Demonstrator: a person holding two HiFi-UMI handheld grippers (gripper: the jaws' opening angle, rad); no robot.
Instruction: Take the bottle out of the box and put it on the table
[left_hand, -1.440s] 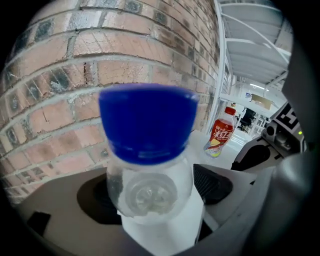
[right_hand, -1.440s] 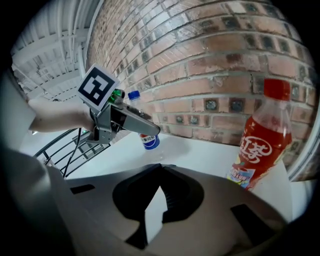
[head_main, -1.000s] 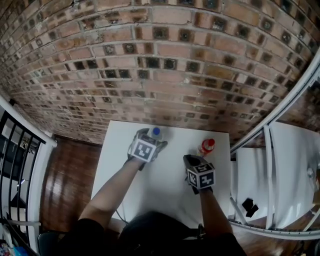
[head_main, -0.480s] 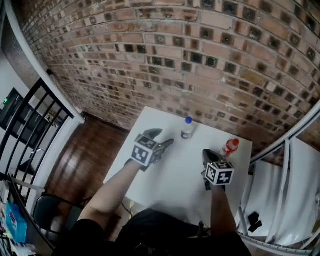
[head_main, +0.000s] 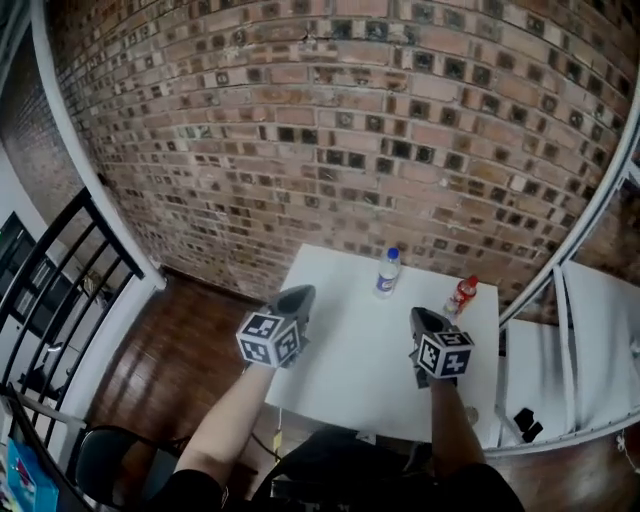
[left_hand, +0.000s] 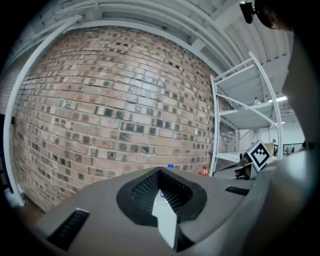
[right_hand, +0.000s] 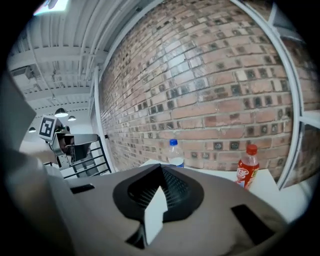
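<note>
In your head view, the bottle (head_main: 388, 272) stands upright on the white desk (head_main: 350, 370), near its far edge and close to the brick wall (head_main: 330, 130). It is clear plastic with a blue cap and a blue band low on its body. A soda bottle (head_main: 460, 296) with a red cap stands apart to its right, by the desk's corner. Your left claw (head_main: 297, 297) hangs at the desk's left edge and your right claw (head_main: 428, 320) over its right part. Both are well clear of the bottles.

In the left gripper view, your left claw's jaws have just been closing and sit together with nothing between them. Only the bottle's blue cap peeks over the claw's body.

In the right gripper view, your right claw's jaws are also together and empty. Beyond them the bottle stands upright, with the soda bottle to its right — both on the desk before the wall.
</note>
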